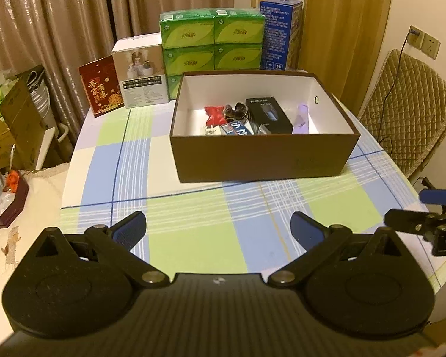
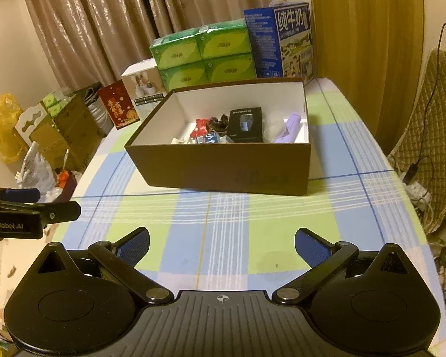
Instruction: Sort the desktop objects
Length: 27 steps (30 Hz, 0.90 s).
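Note:
A brown cardboard box (image 1: 261, 160) (image 2: 223, 172) with a white inside stands on the checked tablecloth. In it lie a black product box (image 1: 269, 114) (image 2: 246, 125), a purple tube (image 1: 301, 119) (image 2: 288, 129), a red packet (image 1: 214, 113) (image 2: 200, 126), a dark brown item (image 1: 238, 111) (image 2: 218, 123) and a blue-white pack (image 1: 235, 129) (image 2: 209, 138). My left gripper (image 1: 218, 226) hovers open over the cloth in front of the box, holding nothing. My right gripper (image 2: 221, 242) is likewise open and empty, short of the box.
Green tissue packs (image 1: 212, 41) (image 2: 202, 56), a blue milk carton (image 1: 279, 35) (image 2: 282, 41), a white box (image 1: 142, 80) and a red card (image 1: 102, 89) line the table's far edge. A quilted chair (image 1: 410, 110) stands right. Cartons and bags (image 2: 44, 136) crowd the floor left.

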Each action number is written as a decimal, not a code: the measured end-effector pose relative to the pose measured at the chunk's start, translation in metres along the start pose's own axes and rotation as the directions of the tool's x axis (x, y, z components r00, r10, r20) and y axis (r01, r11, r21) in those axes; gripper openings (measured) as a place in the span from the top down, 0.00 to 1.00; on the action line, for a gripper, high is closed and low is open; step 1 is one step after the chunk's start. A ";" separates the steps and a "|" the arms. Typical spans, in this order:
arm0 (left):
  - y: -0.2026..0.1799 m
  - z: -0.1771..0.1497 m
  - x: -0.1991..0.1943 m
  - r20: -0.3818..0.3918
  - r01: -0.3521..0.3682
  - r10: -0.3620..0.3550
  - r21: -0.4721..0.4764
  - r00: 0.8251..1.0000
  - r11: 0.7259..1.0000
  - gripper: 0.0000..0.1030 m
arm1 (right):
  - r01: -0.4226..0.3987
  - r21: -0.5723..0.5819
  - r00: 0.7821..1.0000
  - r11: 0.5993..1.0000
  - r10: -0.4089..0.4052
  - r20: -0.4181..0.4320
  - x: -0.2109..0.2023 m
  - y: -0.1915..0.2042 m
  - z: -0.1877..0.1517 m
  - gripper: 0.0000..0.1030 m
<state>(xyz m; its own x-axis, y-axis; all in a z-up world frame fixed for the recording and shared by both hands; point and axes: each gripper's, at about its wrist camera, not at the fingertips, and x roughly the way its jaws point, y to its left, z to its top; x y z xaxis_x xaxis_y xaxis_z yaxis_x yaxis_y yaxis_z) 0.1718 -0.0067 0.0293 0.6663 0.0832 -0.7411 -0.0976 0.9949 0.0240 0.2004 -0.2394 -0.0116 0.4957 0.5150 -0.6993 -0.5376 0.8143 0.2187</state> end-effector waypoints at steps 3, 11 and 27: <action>-0.002 -0.007 -0.003 -0.014 -0.006 0.006 -0.003 1.000 1.000 0.01 | 0.009 -0.016 1.000 1.000 -0.009 -0.002 -0.005 0.002 -0.006 0.02; -0.010 -0.021 -0.011 -0.030 -0.018 0.018 0.001 0.999 1.000 0.01 | 0.014 -0.052 1.000 0.999 -0.015 -0.017 -0.012 0.005 -0.019 0.02; -0.020 -0.032 -0.021 -0.047 -0.036 0.036 0.004 0.998 0.999 0.01 | 0.017 -0.109 0.998 0.994 -0.023 -0.052 -0.012 0.008 -0.033 0.02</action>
<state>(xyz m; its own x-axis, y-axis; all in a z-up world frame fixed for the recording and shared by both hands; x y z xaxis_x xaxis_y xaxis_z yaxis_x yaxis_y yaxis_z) 0.1359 -0.0306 0.0229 0.6271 0.1163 -0.7702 -0.1185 0.9915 0.0532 0.1675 -0.2475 -0.0238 0.4716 0.4813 -0.7389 -0.5998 0.7893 0.1314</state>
